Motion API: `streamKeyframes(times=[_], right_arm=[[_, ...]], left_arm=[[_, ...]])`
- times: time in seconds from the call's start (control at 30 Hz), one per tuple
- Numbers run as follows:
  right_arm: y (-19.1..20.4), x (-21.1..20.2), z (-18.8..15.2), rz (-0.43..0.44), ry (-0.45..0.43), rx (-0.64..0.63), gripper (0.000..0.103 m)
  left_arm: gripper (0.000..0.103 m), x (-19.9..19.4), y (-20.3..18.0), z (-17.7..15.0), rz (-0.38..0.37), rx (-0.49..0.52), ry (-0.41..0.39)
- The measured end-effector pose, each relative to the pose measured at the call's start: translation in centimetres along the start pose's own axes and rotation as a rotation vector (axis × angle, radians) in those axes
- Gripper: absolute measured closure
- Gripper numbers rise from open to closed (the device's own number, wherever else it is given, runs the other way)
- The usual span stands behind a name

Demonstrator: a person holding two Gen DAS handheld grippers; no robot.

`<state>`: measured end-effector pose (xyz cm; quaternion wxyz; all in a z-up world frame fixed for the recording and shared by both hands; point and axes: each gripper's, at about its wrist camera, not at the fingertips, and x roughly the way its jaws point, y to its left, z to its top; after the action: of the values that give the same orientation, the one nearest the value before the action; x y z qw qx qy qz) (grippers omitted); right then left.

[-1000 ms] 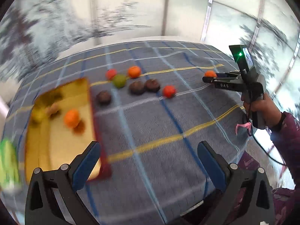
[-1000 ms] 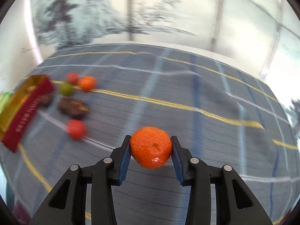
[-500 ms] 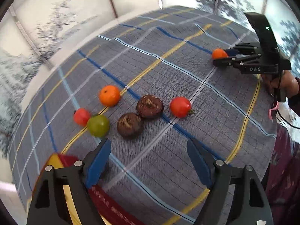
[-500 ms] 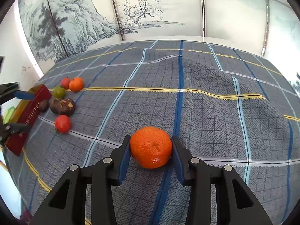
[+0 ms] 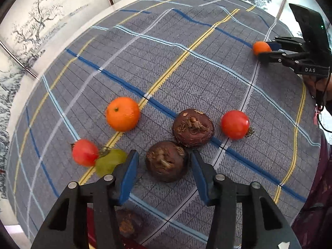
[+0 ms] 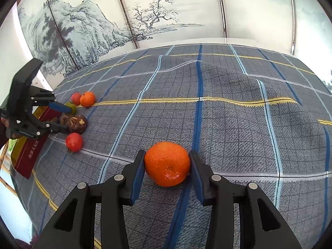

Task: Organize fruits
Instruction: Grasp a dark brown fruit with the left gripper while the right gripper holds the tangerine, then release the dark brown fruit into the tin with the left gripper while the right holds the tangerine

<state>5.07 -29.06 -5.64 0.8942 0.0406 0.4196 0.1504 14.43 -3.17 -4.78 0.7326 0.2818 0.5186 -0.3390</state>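
Observation:
My left gripper (image 5: 162,166) is open, its jaws on either side of a dark brown fruit (image 5: 166,161) on the plaid cloth. A second brown fruit (image 5: 193,127), a red tomato (image 5: 235,124), an orange (image 5: 122,114), another red tomato (image 5: 85,152) and a green fruit (image 5: 109,161) lie around it. My right gripper (image 6: 167,164) has its jaws around an orange (image 6: 167,164) that rests on the cloth; the left pad touches it and a small gap shows at the right pad. This gripper also shows in the left wrist view (image 5: 267,50).
A red and gold box (image 6: 29,153) sits at the cloth's left edge, behind my left gripper (image 6: 56,118). The cloth (image 6: 228,114) has a raised fold across its middle. A painted screen (image 6: 145,16) stands behind the table.
My left gripper has moved forward and down from the box to the brown fruit. My right gripper has lowered the orange onto the cloth and its jaws have loosened slightly.

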Motion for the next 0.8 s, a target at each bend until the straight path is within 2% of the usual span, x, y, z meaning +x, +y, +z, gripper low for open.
streamKeyframes(times=[0.1, 0.13, 0.2, 0.3, 0.37, 0.43, 0.57, 0.67, 0.8], right_arm=[[-0.3, 0.0, 0.1, 0.004, 0.004, 0.011, 0.06], [-0.3, 0.1, 0.1, 0.006, 0.004, 0.015, 0.06], [-0.4, 0.1, 0.2, 0.006, 0.005, 0.016, 0.06], [-0.5, 0.1, 0.3, 0.006, 0.006, 0.014, 0.06], [-0.5, 0.1, 0.3, 0.005, 0.006, 0.015, 0.06], [-0.4, 0.2, 0.3, -0.002, 0.006, 0.01, 0.06], [0.0, 0.4, 0.4, -0.035, 0.011, -0.01, 0.06], [0.6, 0.5, 0.4, -0.064, 0.016, -0.034, 0.06], [1.0, 0.6, 0.3, -0.086, 0.019, -0.053, 0.06]], left_arm=[[0.064, 0.1, -0.7, -0.2, 0.01, 0.007, -0.023], [0.064, 0.1, -0.7, -0.3, 0.014, -0.019, -0.031], [0.065, 0.1, -0.4, -0.4, 0.036, -0.097, -0.034], [0.064, -0.7, -1.1, -1.0, 0.16, -0.205, -0.029], [0.065, -1.9, -1.5, -1.5, 0.166, -0.299, -0.036], [0.065, -3.7, -2.2, -2.2, 0.151, -0.38, -0.078], [0.064, -7.1, -5.0, -3.8, 0.193, -0.492, -0.158], [0.064, -8.8, -7.3, -5.0, 0.237, -0.558, -0.208], [0.064, -10.3, -9.1, -6.4, 0.257, -0.651, -0.269]])
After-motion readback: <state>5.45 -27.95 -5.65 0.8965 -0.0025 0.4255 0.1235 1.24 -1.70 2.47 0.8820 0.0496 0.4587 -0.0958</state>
